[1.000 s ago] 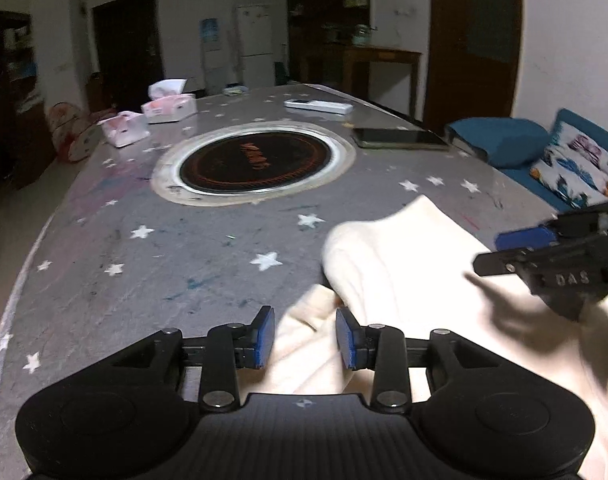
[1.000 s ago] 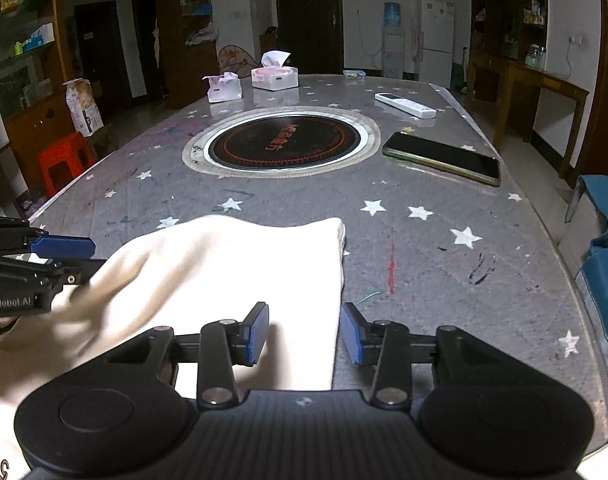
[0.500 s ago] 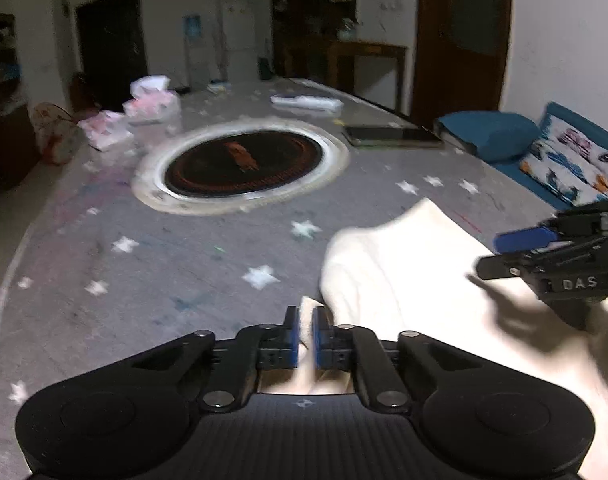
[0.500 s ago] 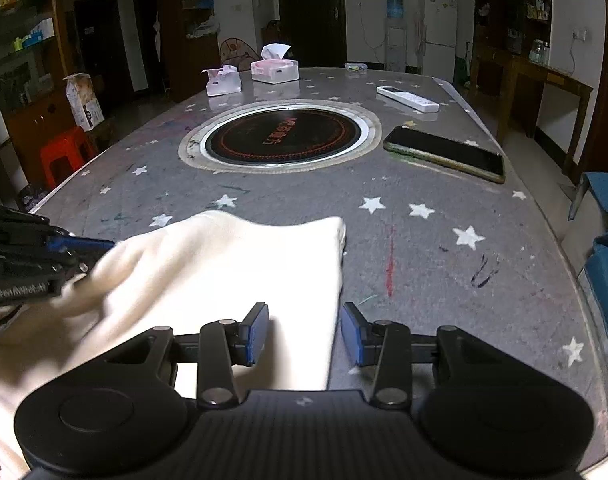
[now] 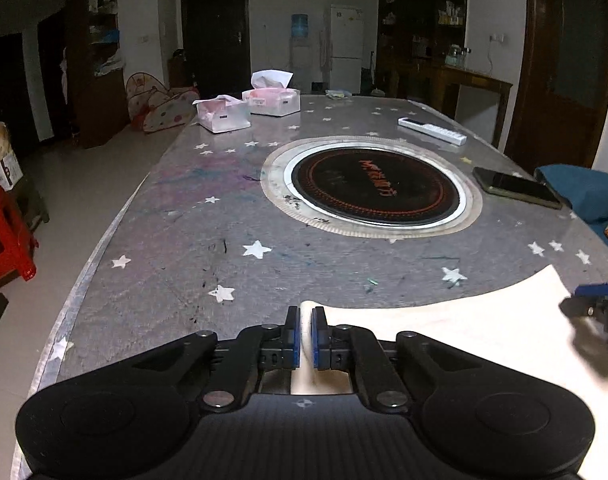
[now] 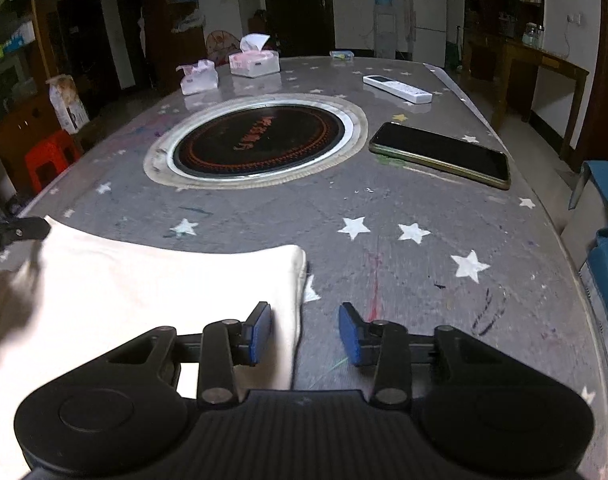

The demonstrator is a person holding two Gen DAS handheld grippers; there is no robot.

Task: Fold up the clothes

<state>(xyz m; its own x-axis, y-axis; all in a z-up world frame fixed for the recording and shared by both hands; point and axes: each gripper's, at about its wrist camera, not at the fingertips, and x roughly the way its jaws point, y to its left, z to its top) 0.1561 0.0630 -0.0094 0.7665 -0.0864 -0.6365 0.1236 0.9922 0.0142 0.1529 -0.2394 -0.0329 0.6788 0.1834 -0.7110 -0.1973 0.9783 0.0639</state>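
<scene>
A cream-white garment [image 5: 463,328] lies on the near part of the grey star-patterned table [image 5: 224,240]. My left gripper [image 5: 305,338] is shut on the garment's left corner, with cloth pinched between the blue pads. In the right wrist view the garment [image 6: 144,288] spreads flat to the left. My right gripper [image 6: 305,334] is open, its jaws either side of the garment's right edge, the left pad over the cloth. The right gripper's tip [image 5: 599,300] shows at the far right of the left wrist view. The left gripper's tip [image 6: 16,232] shows at the far left of the right wrist view.
A round black induction plate [image 6: 260,140] is set into the table's middle. A phone [image 6: 439,154] and a white remote [image 6: 397,88] lie to the right. Two tissue boxes [image 6: 254,62] stand at the far end. A red stool [image 5: 4,232] stands left of the table.
My left gripper closed on the garment's left corner and pulled it left, spreading the cloth flat. My right gripper stayed open and moved forward along the garment's right edge.
</scene>
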